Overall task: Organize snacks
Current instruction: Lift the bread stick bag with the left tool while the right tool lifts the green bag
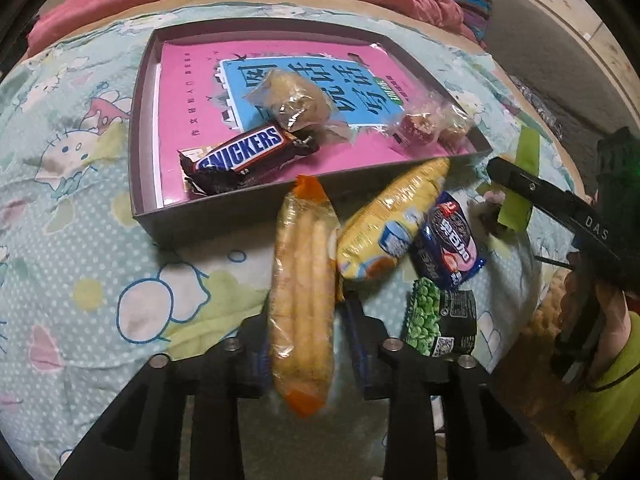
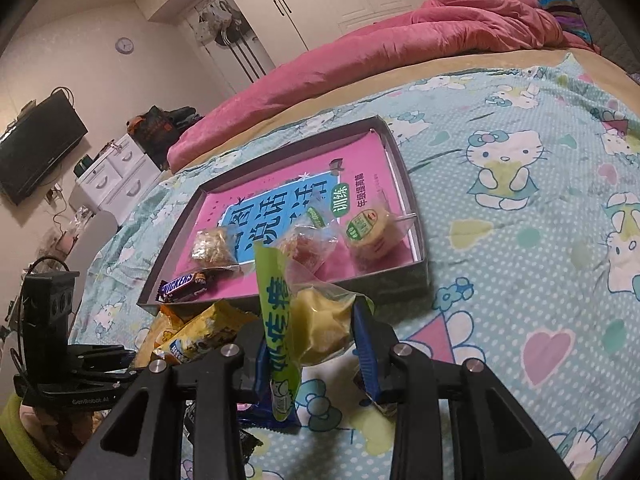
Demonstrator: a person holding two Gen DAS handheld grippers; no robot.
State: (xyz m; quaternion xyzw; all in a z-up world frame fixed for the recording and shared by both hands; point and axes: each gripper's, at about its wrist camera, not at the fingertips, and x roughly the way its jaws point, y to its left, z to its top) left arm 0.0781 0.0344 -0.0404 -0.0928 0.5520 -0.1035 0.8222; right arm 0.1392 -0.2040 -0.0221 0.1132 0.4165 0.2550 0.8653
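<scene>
Snacks lie partly in a shallow dark box [image 1: 142, 160] on the Hello Kitty bedsheet [image 1: 80, 280] and partly on the sheet against the box's near wall. Inside the box, on a pink book [image 1: 188, 92], rest a Snickers bar [image 1: 240, 152] at the near edge, a clear-wrapped pastry [image 1: 292, 100] toward the middle, and two small wrapped sweets [image 1: 432, 124] in the near right corner.

Left gripper [image 1: 306, 344] points forward toward the box's near wall, its fingers [image 1: 360, 320] closed on a long clear packet of yellow stick biscuits [image 1: 302, 292] with orange ends; the packet runs lengthwise between them, its far end just at the box's wall. Just right of it on the sheet lie a yellow packet [image 1: 392, 220], a blue Oreo pack [image 1: 452, 240] and a green pea packet [image 1: 440, 320], close together.

Right gripper [image 2: 310, 344] is aimed at the box's near right corner from slightly above, clamped around a green-edged clear bag holding yellow pieces [image 2: 312, 320], which stands upright in its grip. In the left wrist view that tool [image 1: 560, 208] reaches in from the right edge, held by a hand in a green sleeve [image 1: 616, 360]. A pink quilt [image 2: 400, 48] is heaped along the bed's far edge.
</scene>
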